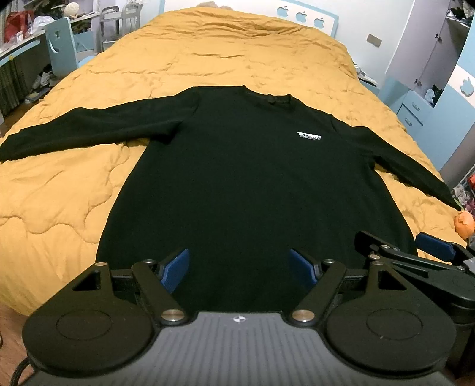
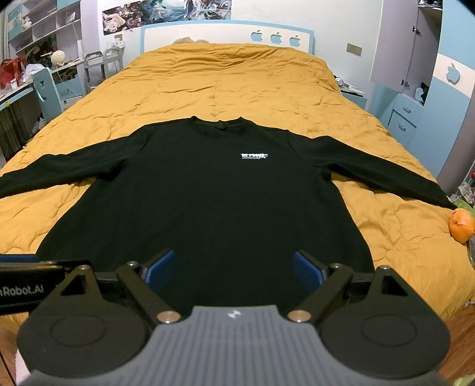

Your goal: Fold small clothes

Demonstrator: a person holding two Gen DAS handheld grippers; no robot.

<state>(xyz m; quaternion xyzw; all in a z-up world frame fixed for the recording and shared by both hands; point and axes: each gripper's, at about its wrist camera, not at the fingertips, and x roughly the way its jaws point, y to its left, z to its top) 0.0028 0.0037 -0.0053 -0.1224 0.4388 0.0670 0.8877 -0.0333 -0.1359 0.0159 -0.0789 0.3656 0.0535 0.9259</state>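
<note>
From the left wrist camera, a black long-sleeved sweater (image 1: 237, 178) lies flat and face up on the mustard quilt (image 1: 222, 50), neck toward the headboard (image 1: 308, 14) and hem toward the camera. Both sleeves are spread outward, which I take as the starting layout for folding: every edge is exposed and easy to reach. The left gripper (image 1: 239, 268) hangs above the sweater's hem, its blue pads (image 1: 176, 267) set wide apart with only black cloth showing between them. It holds nothing, and whether the pads touch the fabric is unclear. Right of the hem, the other tool's fingers reach into view.

From the right wrist camera, the same sweater (image 2: 204, 193) fills the near half of the quilt (image 2: 231, 77), its white chest logo (image 2: 255, 156) readable and the collar pointing at the headboard (image 2: 231, 31). An orange peel (image 2: 460, 224) sits just past the sweater's right cuff, at the bed's edge. The right gripper (image 2: 233, 270) is likewise spread wide and empty above the hem. Both tools seem poised at the bottom edge; no fold has been made yet.
</note>
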